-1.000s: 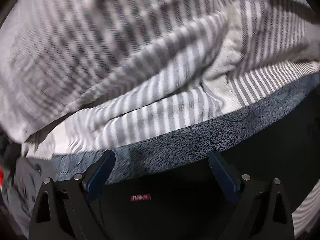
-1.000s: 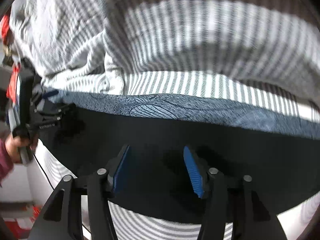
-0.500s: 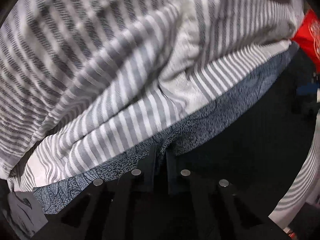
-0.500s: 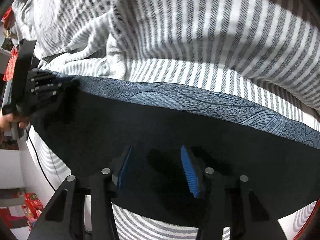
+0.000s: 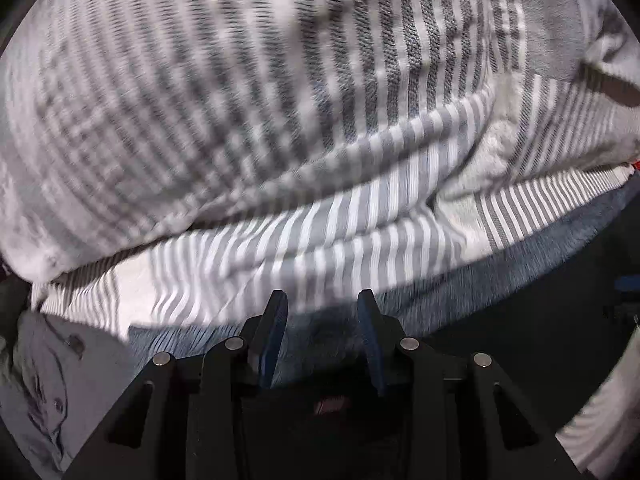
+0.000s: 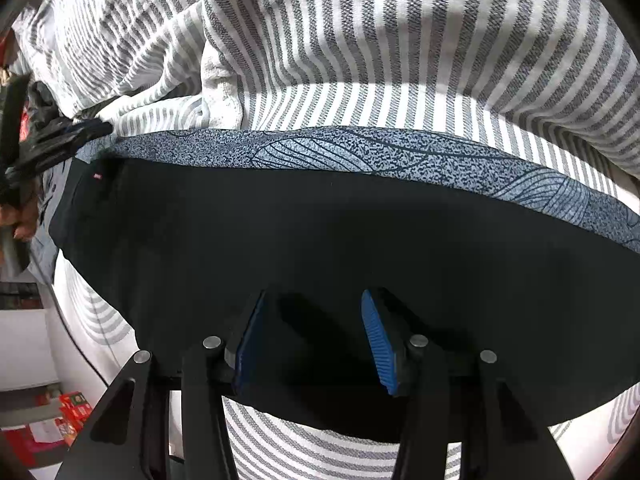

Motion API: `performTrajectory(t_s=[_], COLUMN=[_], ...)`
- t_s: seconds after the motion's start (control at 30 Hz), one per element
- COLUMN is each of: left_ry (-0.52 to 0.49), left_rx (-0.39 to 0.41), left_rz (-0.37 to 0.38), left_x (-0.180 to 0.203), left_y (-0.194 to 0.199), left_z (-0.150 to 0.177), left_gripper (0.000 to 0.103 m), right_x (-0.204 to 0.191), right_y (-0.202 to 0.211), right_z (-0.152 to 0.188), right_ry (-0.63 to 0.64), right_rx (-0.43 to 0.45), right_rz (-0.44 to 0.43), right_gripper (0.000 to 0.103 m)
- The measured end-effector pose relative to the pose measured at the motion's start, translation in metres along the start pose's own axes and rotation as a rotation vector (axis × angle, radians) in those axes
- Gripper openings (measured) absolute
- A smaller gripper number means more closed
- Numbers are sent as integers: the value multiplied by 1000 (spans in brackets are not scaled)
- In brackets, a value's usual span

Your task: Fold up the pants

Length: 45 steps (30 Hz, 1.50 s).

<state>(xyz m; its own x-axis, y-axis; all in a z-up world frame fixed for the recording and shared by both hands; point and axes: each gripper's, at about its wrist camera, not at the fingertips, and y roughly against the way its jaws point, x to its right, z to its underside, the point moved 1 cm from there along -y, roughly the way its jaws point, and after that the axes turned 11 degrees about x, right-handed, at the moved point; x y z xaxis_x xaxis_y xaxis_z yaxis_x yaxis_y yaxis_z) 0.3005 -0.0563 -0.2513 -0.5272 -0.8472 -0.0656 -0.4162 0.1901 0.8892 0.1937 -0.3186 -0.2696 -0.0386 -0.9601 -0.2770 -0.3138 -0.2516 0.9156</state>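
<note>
Striped bedding with a leaf-print sheet

A rumpled grey-and-white striped blanket is heaped over a blue speckled sheet with leaf outlines; red boxes sit low at the left edge.

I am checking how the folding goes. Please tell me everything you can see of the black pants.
The black pants look like dark, matte cloth lying flat and smooth as a wide band across a grey-and-white striped bedcover. A small red label sits near their left end. Along the far edge a blue-grey speckled layer with a leaf pattern shows; whether it is lining or separate cloth is unclear. The right gripper stands open over the cloth, and the left gripper, open, is at the left end.
</note>
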Motion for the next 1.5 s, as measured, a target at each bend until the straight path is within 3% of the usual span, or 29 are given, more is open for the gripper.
performTrajectory(t_s=[0.07,0.13,0.17,0.23,0.33,0.37,0.47,0.6,0.67,0.77,0.87,1.13,1.2,1.23,1.27,1.33,1.5], left_ry=[-16,-32,-21,67,225,232,134,53,43,20,10,1,-2,2,7,17,15], left_rx=[-30,-59,-71,-9,-38,-42,-18,1,-7,-21,-36,6,8,7,4,-2,6], left_rz=[1,-41,-76,-147,-219,-219,-191,-75,-41,-68,-126,-121,-124,-123,-120,-113,-110], left_x=[2,3,1,-11,-42,-44,-21,16,40,74,83,85,82,82,87,84,89], left_y=[0,-12,-23,-30,-42,-40,-15,26,30,18,5,8,5,5,8,5,16], left_z=[10,26,33,43,44,43,43,66,85,96,104,114,116,116,117,118,114], left_gripper=[38,38,44,78,78,78,78,78,78,78,78,78,78,78,78,78,78], right_x=[1,1,0,-2,-5,-6,-9,-30,-42,-61,-72,-81,-80,-78,-75,-73,-80], right_y=[2,5,6,9,18,23,29,14,2,-22,-36,-51,-56,-57,-57,-45,-29], right_z=[1,2,3,7,15,19,38,73,88,106,110,97,91,88,84,77,78], right_ry=[-21,-38,-43,-53,-65,-92,-210,-326,-345,-385,-397,-464,-492,-512,-528,-533,-470], right_rx=[6,13,13,12,36,42,43,3,-19,-36,-30,58,59,56,57,83,95], right_rz=[-7,-12,-15,-19,-63,-101,-258,-420,-434,-474,-489,-524,-527,-532,-541,-598,-593], right_gripper=[53,53,53,53,53,53,55,55,55,55,55,53,38,14,8,8,8])
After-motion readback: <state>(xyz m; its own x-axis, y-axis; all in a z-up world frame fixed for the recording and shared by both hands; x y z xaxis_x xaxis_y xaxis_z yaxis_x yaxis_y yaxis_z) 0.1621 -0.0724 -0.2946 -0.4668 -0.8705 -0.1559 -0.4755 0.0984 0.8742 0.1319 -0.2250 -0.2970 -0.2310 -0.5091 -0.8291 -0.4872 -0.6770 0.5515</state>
